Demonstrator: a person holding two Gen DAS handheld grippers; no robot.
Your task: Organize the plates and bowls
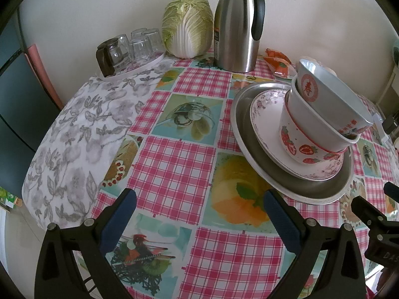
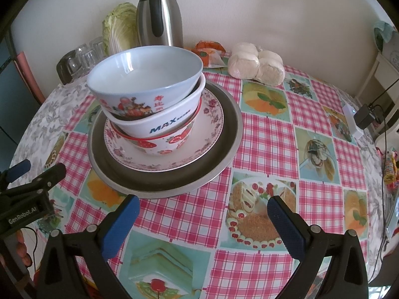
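Note:
A stack stands on the table: a wide metal plate (image 2: 224,147) (image 1: 251,147), a floral plate (image 2: 212,122) (image 1: 264,114) on it, then three nested bowls. The lowest is a strawberry bowl (image 2: 172,144) (image 1: 296,139), in it a white "MAX" bowl (image 2: 159,124), and on top a pale blue bowl (image 2: 149,74) (image 1: 331,99). My left gripper (image 1: 199,201) is open and empty, low and to the left of the stack. My right gripper (image 2: 203,206) is open and empty, just in front of the metal plate's near rim.
A steel thermos jug (image 1: 237,25), a cabbage (image 1: 187,25) and a tray of upturned glasses (image 1: 134,44) stand at the back. Bagged buns (image 2: 256,62) and an orange packet (image 2: 209,52) lie at the back right. A charger and cable (image 2: 366,117) sit at the right edge.

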